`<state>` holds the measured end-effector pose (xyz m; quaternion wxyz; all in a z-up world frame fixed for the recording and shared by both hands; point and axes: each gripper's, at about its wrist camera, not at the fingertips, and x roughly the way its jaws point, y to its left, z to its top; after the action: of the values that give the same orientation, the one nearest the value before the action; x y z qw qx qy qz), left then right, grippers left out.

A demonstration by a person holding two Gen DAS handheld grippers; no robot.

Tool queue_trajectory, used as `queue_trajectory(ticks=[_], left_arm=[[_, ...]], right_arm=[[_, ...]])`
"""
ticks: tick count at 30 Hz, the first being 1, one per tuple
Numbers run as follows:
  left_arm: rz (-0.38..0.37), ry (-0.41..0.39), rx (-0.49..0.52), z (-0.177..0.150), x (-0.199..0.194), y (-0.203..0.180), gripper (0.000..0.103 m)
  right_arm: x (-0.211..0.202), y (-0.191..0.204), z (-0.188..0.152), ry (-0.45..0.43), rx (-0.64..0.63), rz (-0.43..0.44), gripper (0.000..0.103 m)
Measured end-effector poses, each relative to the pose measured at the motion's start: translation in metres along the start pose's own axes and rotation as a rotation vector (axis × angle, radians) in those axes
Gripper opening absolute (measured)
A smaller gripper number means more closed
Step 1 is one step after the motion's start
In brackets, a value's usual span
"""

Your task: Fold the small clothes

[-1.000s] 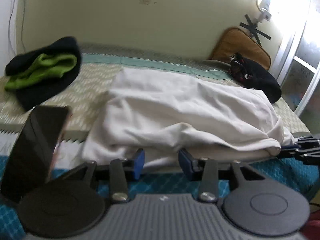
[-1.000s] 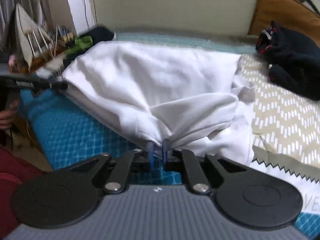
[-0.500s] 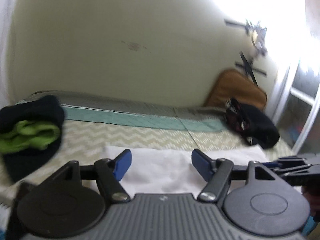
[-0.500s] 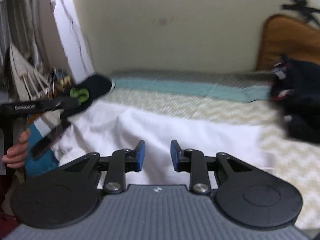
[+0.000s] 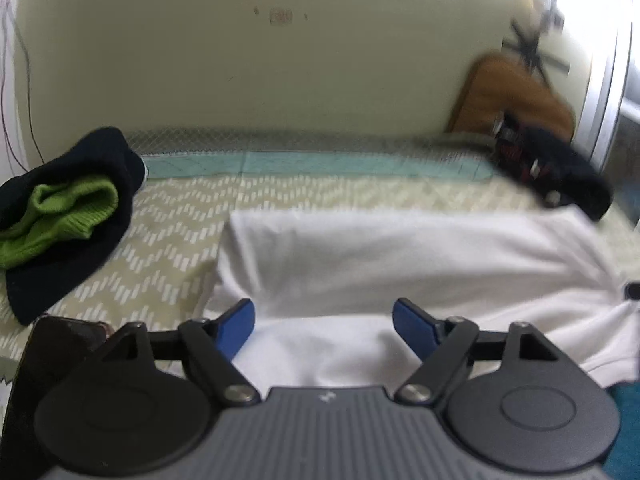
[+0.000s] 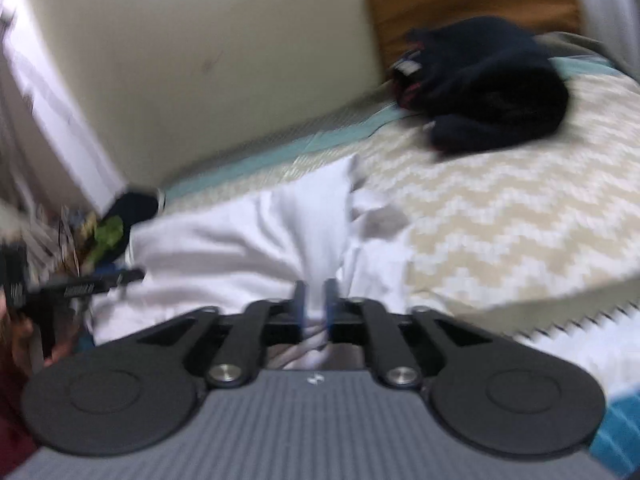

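Observation:
A white garment (image 5: pixel 400 256) lies folded across the chevron bedspread (image 5: pixel 180 232). My left gripper (image 5: pixel 322 312) hovers over its near edge. Its blue-padded jaws stand wide and are still opening, with nothing pinched between them. In the right wrist view the picture is tilted and blurred. There my right gripper (image 6: pixel 316 292) sits at the white garment's (image 6: pixel 240 236) right end. Its jaws are narrow and closing, and a ridge of white cloth is bunched between the pads. The left gripper (image 6: pixel 80 284) shows as a dark bar at the far left of that view.
A black and green knit (image 5: pixel 60 216) lies at the bed's left, a dark bundle (image 5: pixel 560 176) at the far right before a brown cushion (image 5: pixel 516 92). A dark phone-like slab (image 5: pixel 48 352) stands near left. A person's hand (image 6: pixel 20 332) shows at the left edge.
My left jaws let go of the white hem and spread wide. My right jaws opened off the cloth, then narrowed onto a new bunch, and that view rolled and swung right.

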<state>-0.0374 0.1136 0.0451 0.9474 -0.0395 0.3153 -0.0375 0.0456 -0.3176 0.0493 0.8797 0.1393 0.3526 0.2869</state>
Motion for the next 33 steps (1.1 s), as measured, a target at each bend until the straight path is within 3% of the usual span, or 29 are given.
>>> queue_trajectory(ticks=[1, 2, 6, 8, 10, 11, 12, 13, 14, 17, 20, 21, 23, 24, 25, 28, 30, 33], left_arm=[[-0.03, -0.026, -0.024, 0.003, -0.008, 0.002, 0.077], [-0.065, -0.044, -0.044, 0.007, -0.011, 0.0, 0.076], [-0.238, -0.055, -0.079, 0.022, -0.011, -0.012, 0.062], [-0.282, -0.008, -0.079, 0.025, 0.002, -0.022, 0.044], [-0.318, 0.054, -0.075, 0.023, 0.019, -0.03, 0.017], [-0.329, 0.086, -0.07, 0.019, 0.028, -0.034, 0.015], [-0.329, 0.127, -0.066, 0.015, 0.038, -0.039, 0.015], [-0.316, 0.16, -0.056, 0.009, 0.047, -0.043, 0.011], [-0.295, 0.126, -0.032, 0.006, 0.048, -0.046, 0.009], [-0.271, 0.118, 0.013, 0.005, 0.048, -0.054, 0.01], [-0.283, 0.143, -0.005, 0.009, 0.047, -0.049, 0.011], [-0.288, 0.144, -0.015, 0.011, 0.042, -0.043, 0.015], [-0.273, 0.108, -0.041, 0.015, 0.031, -0.029, 0.034], [-0.244, 0.069, -0.054, 0.017, 0.021, -0.018, 0.056], [-0.206, 0.021, -0.07, 0.018, 0.01, -0.006, 0.068], [-0.091, -0.071, -0.141, 0.017, -0.021, 0.036, 0.075], [-0.006, -0.104, -0.201, 0.014, -0.039, 0.064, 0.081], [0.09, -0.133, -0.284, 0.007, -0.062, 0.096, 0.082]], right_arm=[[-0.006, -0.005, 0.0, -0.027, 0.037, -0.005, 0.045], [-0.009, -0.006, -0.001, -0.048, 0.064, -0.009, 0.057], [-0.002, -0.019, 0.0, -0.032, 0.145, -0.016, 0.059], [0.005, -0.024, -0.003, -0.011, 0.171, -0.022, 0.06], [0.014, -0.028, -0.007, 0.005, 0.217, 0.023, 0.06], [0.017, -0.028, -0.009, 0.004, 0.232, 0.047, 0.059], [0.02, -0.027, -0.01, 0.009, 0.24, 0.065, 0.056], [0.025, -0.025, -0.01, 0.035, 0.246, 0.079, 0.034], [0.032, -0.022, -0.01, 0.073, 0.249, 0.091, 0.017], [0.036, -0.003, 0.002, 0.086, 0.229, 0.147, 0.016], [0.033, 0.038, 0.028, 0.066, 0.115, 0.215, 0.015], [0.035, 0.055, 0.036, 0.066, 0.061, 0.236, 0.015], [0.042, 0.093, 0.049, 0.085, -0.055, 0.273, 0.015], [0.048, 0.113, 0.054, 0.104, -0.116, 0.286, 0.015], [0.056, 0.131, 0.056, 0.123, -0.166, 0.3, 0.015], [0.091, 0.185, 0.055, 0.2, -0.317, 0.362, 0.014], [0.118, 0.216, 0.047, 0.258, -0.396, 0.395, 0.014], [0.169, 0.254, 0.025, 0.352, -0.492, 0.435, 0.014]])
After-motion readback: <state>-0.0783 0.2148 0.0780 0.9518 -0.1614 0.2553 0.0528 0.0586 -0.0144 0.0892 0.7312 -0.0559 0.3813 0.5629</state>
